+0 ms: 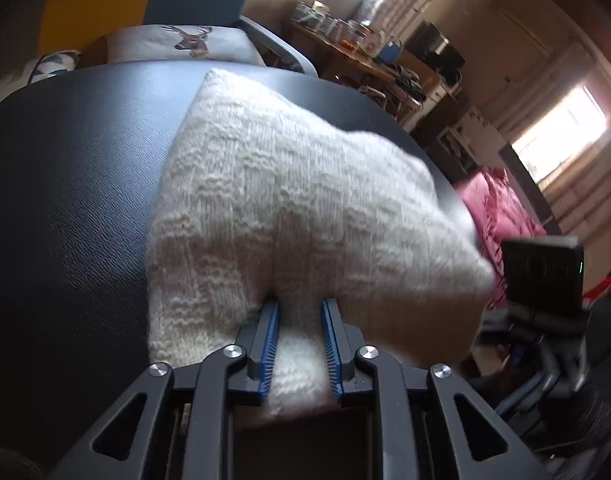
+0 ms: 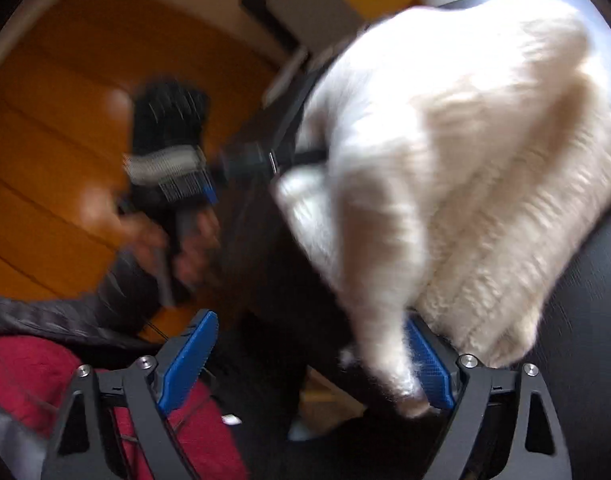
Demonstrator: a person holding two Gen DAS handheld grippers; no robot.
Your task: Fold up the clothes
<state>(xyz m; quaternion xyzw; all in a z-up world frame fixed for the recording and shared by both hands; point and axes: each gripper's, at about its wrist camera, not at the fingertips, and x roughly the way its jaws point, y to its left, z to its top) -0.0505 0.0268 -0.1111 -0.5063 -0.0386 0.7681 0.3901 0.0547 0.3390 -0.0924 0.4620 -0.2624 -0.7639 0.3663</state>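
Note:
A white knit sweater (image 1: 289, 184) lies bunched on a black leather surface (image 1: 65, 200). My left gripper (image 1: 301, 340) is shut on a fold at the sweater's near edge, with fabric pinched between the blue pads (image 1: 270, 340). In the right wrist view the sweater (image 2: 465, 160) is blurred and partly lifted, and a hanging end brushes the right pad (image 2: 429, 364). My right gripper (image 2: 309, 360) stands wide open, nothing clamped between its fingers. The left gripper's body (image 2: 169, 160), held by a hand (image 2: 185, 240), shows at the left.
A deer-print cushion (image 1: 185, 40) sits beyond the black surface. A pink garment (image 1: 501, 208) lies off its right edge, near a cluttered wooden table (image 1: 345, 52). Red fabric (image 2: 33, 380) lies below the right gripper, over an orange wooden floor (image 2: 65, 120).

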